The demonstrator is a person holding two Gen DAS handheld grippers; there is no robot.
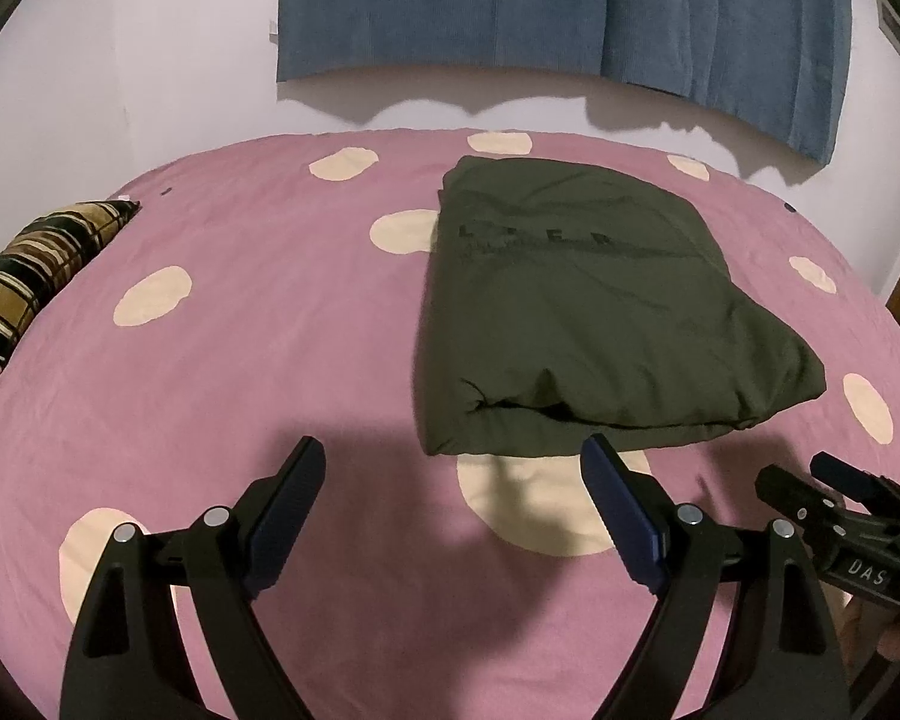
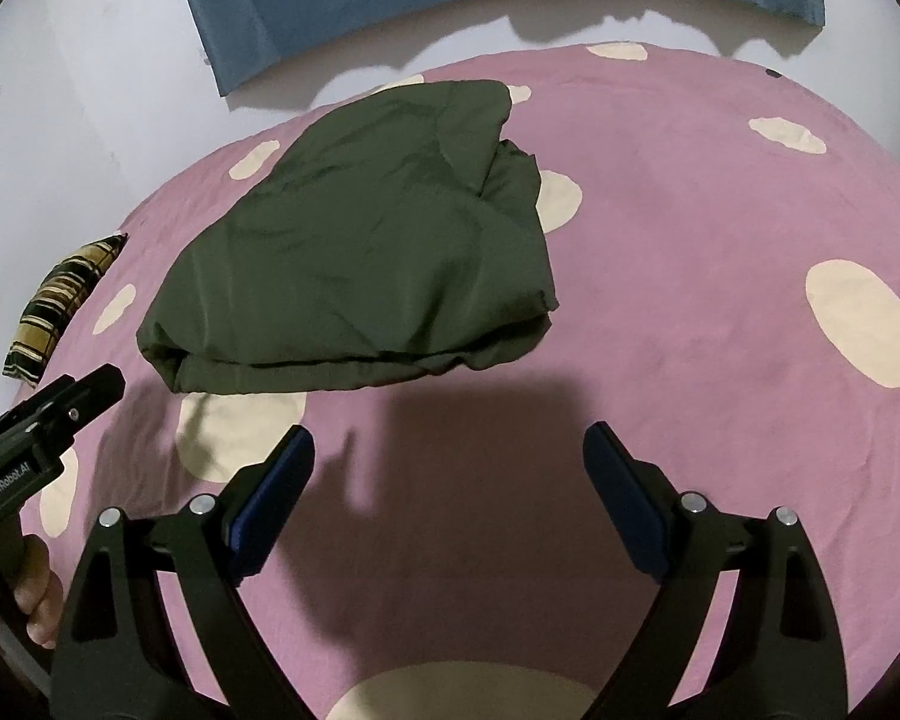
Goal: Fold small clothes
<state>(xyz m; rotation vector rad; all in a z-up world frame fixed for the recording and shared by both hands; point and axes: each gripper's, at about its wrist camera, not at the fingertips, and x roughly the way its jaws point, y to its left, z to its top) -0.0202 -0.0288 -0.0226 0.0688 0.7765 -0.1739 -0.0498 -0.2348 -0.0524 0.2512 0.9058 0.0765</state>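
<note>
Left gripper (image 1: pixel 453 450): jaws spread wide, nothing between the blue pads; it hangs over bare sheet, tilted downward.
Right gripper (image 2: pixel 450 438): jaws likewise wide apart and empty, tilted down over the sheet.
Garment (image 1: pixel 576 312): dark olive, folded into a thick wad, flat on the bed. Lies ahead of both grippers; from the left gripper it sits forward and to the right, its near fold just past the right fingertip. From the right gripper it sits forward and to the left, clear of both fingers.
Garment detail: faint dark lettering across the top face in the left wrist view, too dim to read. A loose flap sticks out at the far right edge in the right wrist view.
Bed sheet (image 1: pixel 258 348): pink with large cream spots, lightly wrinkled; the grippers' shadows fall on it between tips and garment.
Pillow (image 1: pixel 42 270): black and tan plaid, far off to the left of both grippers at the bed's edge, well apart from the garment.
Curtain (image 1: pixel 558 6): blue, hanging on the pale wall beyond the bed, behind the garment.
Neighbours: each gripper shows at the edge of the other's view, close alongside; fingers of a hand (image 2: pixel 33 606) grip the left one's handle.
In the way: nothing lies between either gripper and the garment's near fold.
</note>
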